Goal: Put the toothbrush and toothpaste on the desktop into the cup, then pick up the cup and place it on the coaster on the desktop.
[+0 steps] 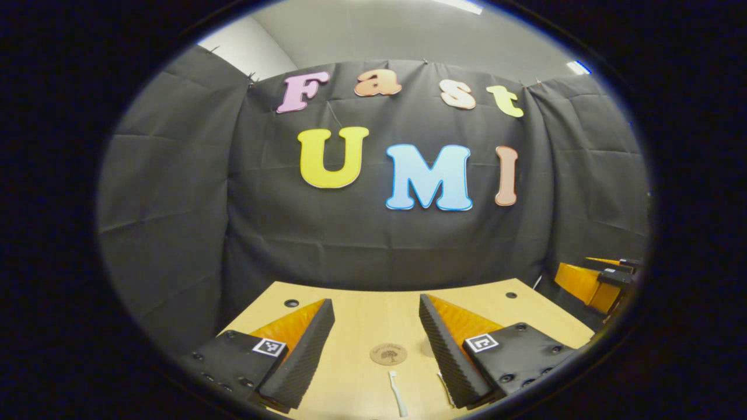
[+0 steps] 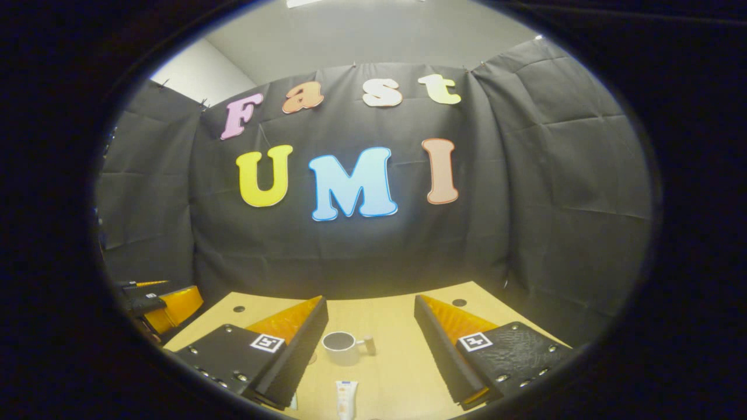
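Ridged wedge tongs [image 1: 376,356] on screwed black plates with square coded markers, orange-backed.

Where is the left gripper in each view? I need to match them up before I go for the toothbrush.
Left gripper view: the left gripper is at the bottom centre, its two fingers spread open over the table.
Right gripper view: it sits at the far left edge, beside the table's left side.
Shared landmark: the wooden table's far edge against the black cloth wall.
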Motion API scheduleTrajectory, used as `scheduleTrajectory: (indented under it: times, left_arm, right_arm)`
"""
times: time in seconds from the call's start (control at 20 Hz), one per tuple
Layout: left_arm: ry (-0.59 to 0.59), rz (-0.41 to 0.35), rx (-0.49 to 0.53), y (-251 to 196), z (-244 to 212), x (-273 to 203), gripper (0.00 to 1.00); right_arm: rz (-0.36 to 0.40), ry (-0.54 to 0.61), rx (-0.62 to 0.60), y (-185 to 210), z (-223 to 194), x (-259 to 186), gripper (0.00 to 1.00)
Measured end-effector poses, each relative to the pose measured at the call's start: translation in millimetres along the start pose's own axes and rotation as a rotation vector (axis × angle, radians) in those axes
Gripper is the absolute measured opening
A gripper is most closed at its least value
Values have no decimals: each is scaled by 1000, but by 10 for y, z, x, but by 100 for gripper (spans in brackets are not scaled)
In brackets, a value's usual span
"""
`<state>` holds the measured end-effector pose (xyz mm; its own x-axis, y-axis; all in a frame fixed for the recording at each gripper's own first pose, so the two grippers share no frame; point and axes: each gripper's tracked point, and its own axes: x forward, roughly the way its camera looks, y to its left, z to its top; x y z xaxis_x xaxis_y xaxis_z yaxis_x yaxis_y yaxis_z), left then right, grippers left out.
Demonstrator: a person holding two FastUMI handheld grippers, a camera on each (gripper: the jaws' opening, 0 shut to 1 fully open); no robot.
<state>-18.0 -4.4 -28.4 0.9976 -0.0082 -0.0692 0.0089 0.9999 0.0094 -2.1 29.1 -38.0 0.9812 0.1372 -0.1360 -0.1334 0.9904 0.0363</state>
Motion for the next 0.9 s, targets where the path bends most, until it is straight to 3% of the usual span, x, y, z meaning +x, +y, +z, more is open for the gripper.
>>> scheduleTrajectory:
  times: [0.3,0.65,0.9]
  left_arm:
    - [105,-28,-2,-23,-349,172,95]
    - [434,-72,-39,-115,-1565,548,95]
    - [817,-91,-68,-236,-2697,549,97]
  right_arm:
    - [59,110,-27,226,-307,168,93]
    - [107,528,-69,357,-1575,396,93]
    - [83,883,-64,326,-2381,401,94]
